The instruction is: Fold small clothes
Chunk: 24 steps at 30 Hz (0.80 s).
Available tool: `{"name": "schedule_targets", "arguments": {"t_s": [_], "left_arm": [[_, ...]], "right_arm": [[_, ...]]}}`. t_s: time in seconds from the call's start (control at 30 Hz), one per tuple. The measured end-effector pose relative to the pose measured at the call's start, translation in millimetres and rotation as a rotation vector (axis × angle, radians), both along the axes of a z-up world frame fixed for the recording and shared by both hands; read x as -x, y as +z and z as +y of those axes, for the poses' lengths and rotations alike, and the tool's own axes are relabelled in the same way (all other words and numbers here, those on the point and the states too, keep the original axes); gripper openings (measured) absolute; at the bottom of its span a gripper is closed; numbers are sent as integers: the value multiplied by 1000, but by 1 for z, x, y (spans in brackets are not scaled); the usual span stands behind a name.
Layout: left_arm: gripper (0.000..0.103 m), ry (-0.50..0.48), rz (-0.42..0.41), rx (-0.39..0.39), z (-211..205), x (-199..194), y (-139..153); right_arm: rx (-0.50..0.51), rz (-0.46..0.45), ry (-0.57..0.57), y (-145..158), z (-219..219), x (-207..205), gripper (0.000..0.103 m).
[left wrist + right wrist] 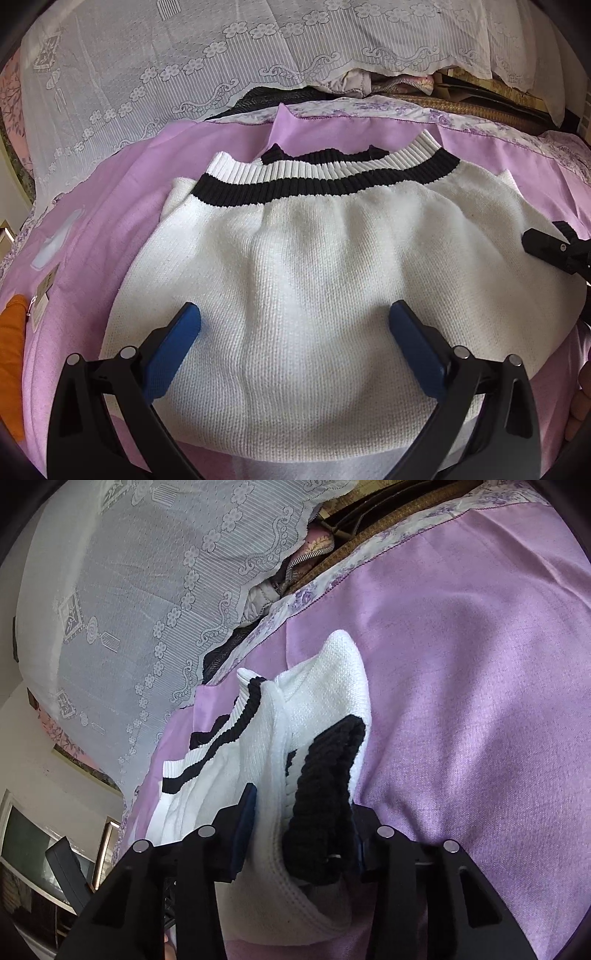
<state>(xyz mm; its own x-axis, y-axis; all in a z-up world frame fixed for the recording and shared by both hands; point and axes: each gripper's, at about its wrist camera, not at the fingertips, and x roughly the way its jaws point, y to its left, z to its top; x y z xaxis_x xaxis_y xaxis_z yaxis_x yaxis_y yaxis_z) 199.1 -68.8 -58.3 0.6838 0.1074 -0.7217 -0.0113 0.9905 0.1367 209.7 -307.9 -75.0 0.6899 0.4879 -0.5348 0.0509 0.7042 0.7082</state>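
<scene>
Sweater: white knit with a black-and-white ribbed band, lying mostly flat on the purple sheet, band toward the far side.
Sleeve: white with a black ribbed cuff; raised off the sheet at the sweater's right edge.
Handling: judged light, soft and limp. The knit will stretch and sag under a pull, and any unsupported part will droop. Not slippery; the ribbing gives purchase.
Where to grip: you would do best on the ribbed cuff, the band or a seamed edge, not on the loose middle of the body.
Right gripper: closed on the sleeve at the cuff, cloth bunched between its pads.
Left gripper: fingers wide apart, holding nothing, poised over the near part of the body. Whether the tips touch the knit cannot be told.
Surroundings: lace cloth draped behind the sheet; an orange item at your far left.
Risk: a lopsided fold if you carry the sleeve across unsupported.
</scene>
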Motion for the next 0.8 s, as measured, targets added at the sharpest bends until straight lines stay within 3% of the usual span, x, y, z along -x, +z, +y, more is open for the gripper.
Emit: {"name": "schedule_targets", "arguments": {"t_s": [0.2, 0.33, 0.5, 0.67, 0.8], "left_arm": [[98, 2, 0, 40, 4, -1, 9], [98, -39, -11, 143, -5, 0, 28], [98, -114, 12, 132, -53, -11, 41], [99, -74, 131, 133, -79, -41, 11], [99, -96, 85, 65, -85, -39, 3]], "right_arm": [[-8, -8, 3, -1, -2, 1, 42], [-25, -9, -6, -1, -2, 1, 44], [-69, -6, -31, -5, -8, 2, 41], [-139, -1, -58, -10, -18, 4, 33], [-104, 6, -47, -8, -12, 0, 34]]}}
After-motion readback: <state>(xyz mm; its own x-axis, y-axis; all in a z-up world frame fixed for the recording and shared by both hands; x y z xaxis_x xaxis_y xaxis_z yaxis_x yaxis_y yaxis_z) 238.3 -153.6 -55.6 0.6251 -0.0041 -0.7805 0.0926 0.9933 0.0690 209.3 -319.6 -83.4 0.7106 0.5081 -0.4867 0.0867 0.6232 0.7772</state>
